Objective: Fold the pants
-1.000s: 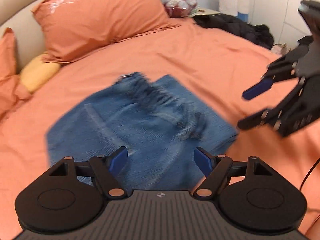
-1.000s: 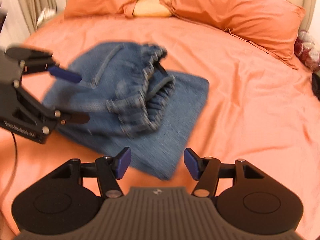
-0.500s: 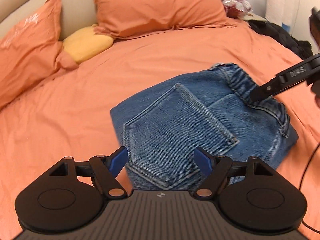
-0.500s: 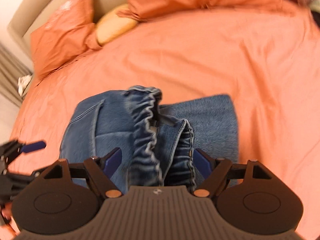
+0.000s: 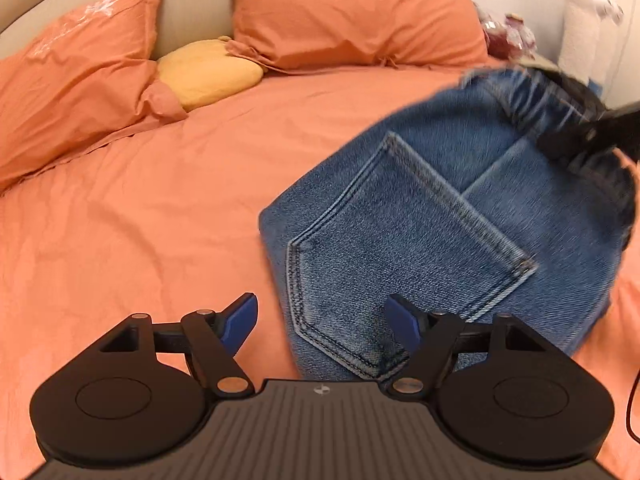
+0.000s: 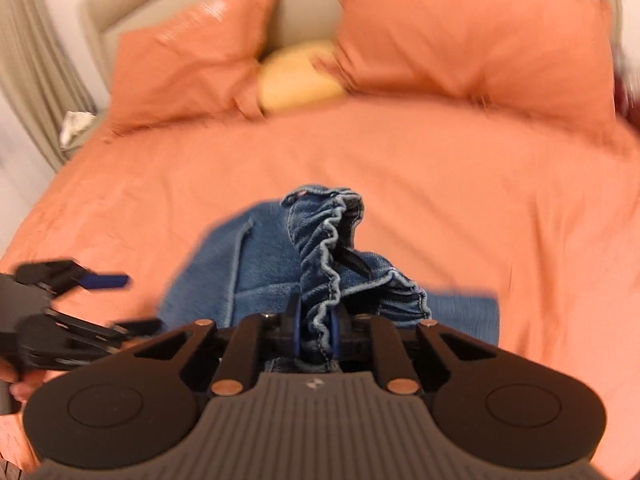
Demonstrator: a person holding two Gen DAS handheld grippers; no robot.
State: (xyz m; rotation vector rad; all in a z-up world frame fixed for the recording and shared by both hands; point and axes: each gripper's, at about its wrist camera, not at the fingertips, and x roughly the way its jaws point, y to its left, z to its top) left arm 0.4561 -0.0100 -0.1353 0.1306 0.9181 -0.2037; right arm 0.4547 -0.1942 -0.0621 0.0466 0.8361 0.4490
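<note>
Orange bedding [image 5: 160,208] covers the whole bed under both grippers. The right gripper [image 6: 316,332] has just been closing, and its blue pads now pinch the gathered elastic waistband [image 6: 324,256] of the blue denim pants [image 5: 420,216]; the ruffled band rises straight out from between the fingertips, with the rest of the folded pants spreading ahead and to the left of them on the sheet. In the left wrist view that same gripper shows only as a dark blur at the waistband, upper right. The left gripper [image 5: 322,320] has its fingers spread wide with nothing clamped: the lower corner of the back pocket [image 5: 400,248] lies between and just beyond the pads, closer to the right pad, while the left pad hangs over bare sheet. Farther out from both sets of fingers, two orange pillows [image 5: 340,12] lean against a beige headboard [image 6: 304,8], with a yellow cushion [image 5: 208,70] tucked between them.
</note>
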